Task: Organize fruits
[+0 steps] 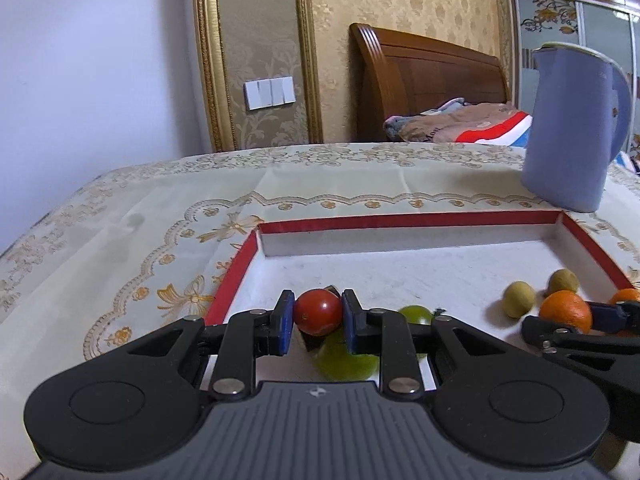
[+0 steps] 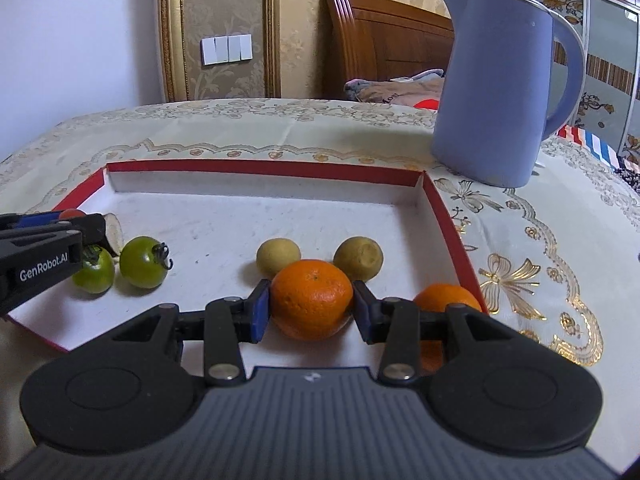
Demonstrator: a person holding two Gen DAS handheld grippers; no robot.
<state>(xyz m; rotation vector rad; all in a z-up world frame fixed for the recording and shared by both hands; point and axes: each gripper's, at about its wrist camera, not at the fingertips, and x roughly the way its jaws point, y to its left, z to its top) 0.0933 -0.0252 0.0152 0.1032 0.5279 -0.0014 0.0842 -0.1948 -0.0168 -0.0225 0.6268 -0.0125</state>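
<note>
A shallow red-rimmed white tray (image 1: 408, 220) (image 2: 264, 168) lies on the table. My left gripper (image 1: 318, 322) is shut on a red tomato (image 1: 318, 312) at the tray's near left, above two green tomatoes (image 1: 346, 356) (image 2: 143, 262). My right gripper (image 2: 312, 310) is shut on an orange (image 2: 312, 300) (image 1: 566, 310) near the tray's right side. A second orange (image 2: 446, 298) sits behind its right finger. Two yellow-green fruits (image 2: 278, 256) (image 2: 359, 258) lie just beyond the held orange. The left gripper shows at the left edge of the right wrist view (image 2: 40, 256).
A lavender kettle (image 1: 572, 128) (image 2: 504, 84) stands on the tablecloth beyond the tray's far right corner. A dark cut piece with a pale face (image 2: 114, 232) lies by the green tomatoes. A bed headboard (image 1: 424, 76) and wall stand behind the table.
</note>
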